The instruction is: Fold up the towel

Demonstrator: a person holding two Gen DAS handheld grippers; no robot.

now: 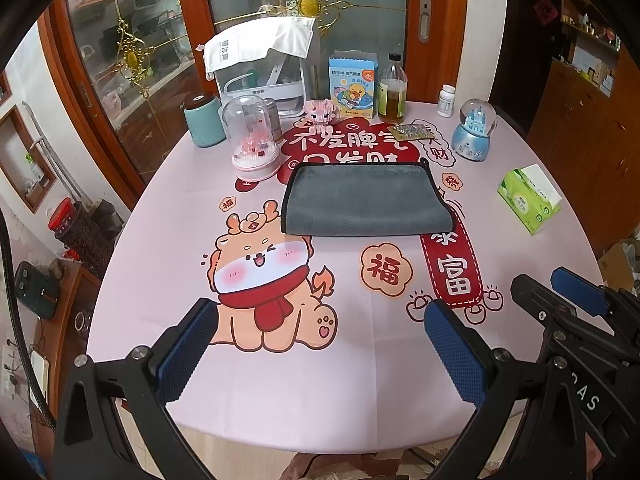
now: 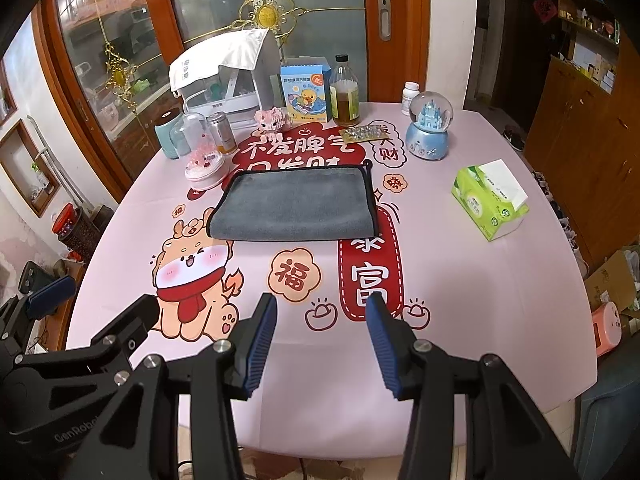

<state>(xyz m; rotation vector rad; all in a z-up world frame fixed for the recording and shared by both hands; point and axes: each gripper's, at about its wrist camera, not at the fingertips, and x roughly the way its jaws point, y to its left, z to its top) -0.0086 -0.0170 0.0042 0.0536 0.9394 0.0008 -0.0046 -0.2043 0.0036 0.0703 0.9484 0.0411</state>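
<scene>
While both grippers hang above the near edge of the table [image 1: 280,400], the readable writing sits mostly on the pink tablecloth [image 2: 460,280]: a large 福 [image 2: 294,275] inside a peach flower shape, 富 [image 2: 370,280] on a red banner with a dashed white border, and 财 in a white bubble near the far side. Red characters at the far middle are partly covered. The black frame of the left gripper [image 1: 322,344] carries the letters "GenRobo", cut off by the right wrist view's edge. A blue box [image 1: 353,86] at the back shows a yellow duck and "B.DUCK". The green tissue pack [image 2: 490,202] has print too small to read.

The towel [image 1: 366,200] lies flat toward the far middle of the table, well apart from both grippers. It is grey with a soft nap and a dark bound edge, folded over into a wide rectangle; the near long side looks like a rounded fold, and a small dark loop sticks out at the far right corner. Its left end lies just beside a clear domed ornament [image 1: 256,140].

The left gripper stands wide open, its blue ribbed pads [image 1: 188,348] holding nothing. The right gripper [image 2: 322,344] is parted less widely and likewise holds nothing. A snow globe [image 2: 430,126] stands far right.
</scene>
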